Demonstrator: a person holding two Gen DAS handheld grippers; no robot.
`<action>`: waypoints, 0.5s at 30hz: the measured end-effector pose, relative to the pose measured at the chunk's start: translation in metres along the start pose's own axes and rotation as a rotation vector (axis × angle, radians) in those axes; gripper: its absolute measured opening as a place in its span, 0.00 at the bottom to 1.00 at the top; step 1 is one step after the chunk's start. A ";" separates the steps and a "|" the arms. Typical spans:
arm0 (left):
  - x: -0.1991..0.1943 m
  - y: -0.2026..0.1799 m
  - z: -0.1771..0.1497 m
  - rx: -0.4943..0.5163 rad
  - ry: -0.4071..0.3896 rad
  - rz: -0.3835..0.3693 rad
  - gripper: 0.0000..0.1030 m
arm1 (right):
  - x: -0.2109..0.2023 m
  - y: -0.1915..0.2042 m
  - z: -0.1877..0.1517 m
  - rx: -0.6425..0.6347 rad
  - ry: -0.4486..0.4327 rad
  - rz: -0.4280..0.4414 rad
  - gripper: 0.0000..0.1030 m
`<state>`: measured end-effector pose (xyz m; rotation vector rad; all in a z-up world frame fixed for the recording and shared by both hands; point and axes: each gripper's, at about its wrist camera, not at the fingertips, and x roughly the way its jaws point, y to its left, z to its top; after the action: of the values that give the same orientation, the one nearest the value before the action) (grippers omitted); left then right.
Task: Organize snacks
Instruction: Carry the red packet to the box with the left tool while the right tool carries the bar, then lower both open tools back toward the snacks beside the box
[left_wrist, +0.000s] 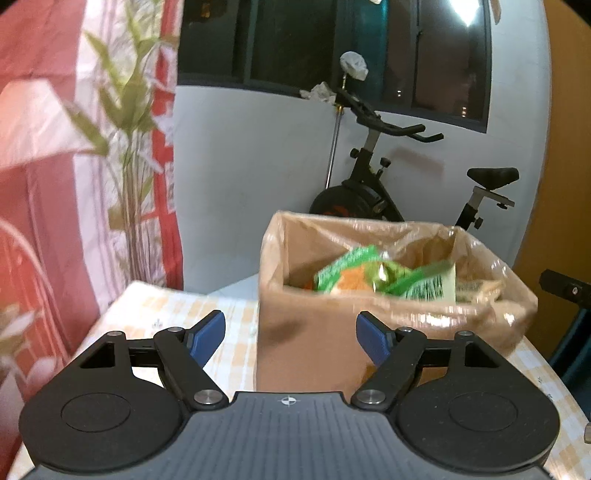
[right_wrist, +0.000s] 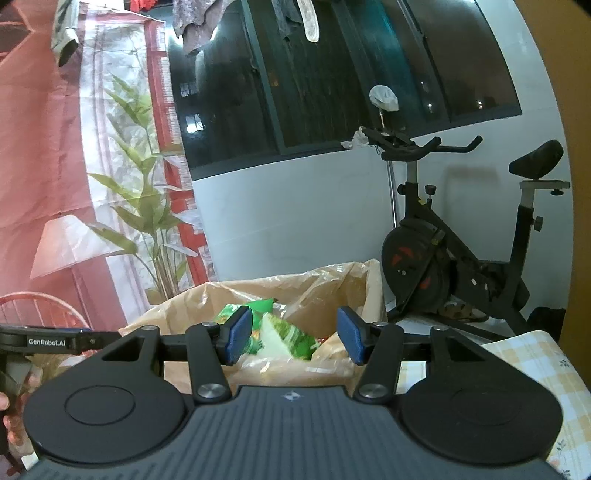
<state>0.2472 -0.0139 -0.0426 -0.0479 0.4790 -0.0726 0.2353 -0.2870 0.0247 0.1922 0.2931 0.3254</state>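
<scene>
A brown cardboard box (left_wrist: 306, 347) lined with clear plastic stands on the checked tablecloth. Green and orange snack packets (left_wrist: 384, 277) lie inside it. My left gripper (left_wrist: 290, 338) is open and empty, in front of the box's near wall. In the right wrist view the same box (right_wrist: 199, 302) shows from above its rim, with green snack packets (right_wrist: 284, 332) inside. My right gripper (right_wrist: 295, 334) is open and empty, just above the box opening. The left gripper's body (right_wrist: 44, 341) shows at the left edge of that view.
A yellow checked table (left_wrist: 173, 310) holds the box; its right part shows in the right wrist view (right_wrist: 532, 362). A black exercise bike (right_wrist: 458, 258) stands behind against the white wall. A red patterned curtain (left_wrist: 44, 184) hangs at the left.
</scene>
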 end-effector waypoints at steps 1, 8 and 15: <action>-0.002 0.001 -0.005 -0.007 0.007 0.000 0.78 | -0.003 0.003 -0.003 -0.005 -0.004 0.002 0.54; -0.008 0.005 -0.048 -0.077 0.067 -0.007 0.78 | -0.017 0.022 -0.029 -0.093 -0.015 0.010 0.54; 0.009 0.000 -0.093 -0.156 0.179 0.006 0.81 | -0.017 0.029 -0.062 -0.129 0.025 0.014 0.54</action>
<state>0.2127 -0.0176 -0.1291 -0.1946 0.6634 -0.0331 0.1921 -0.2576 -0.0227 0.0639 0.2941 0.3598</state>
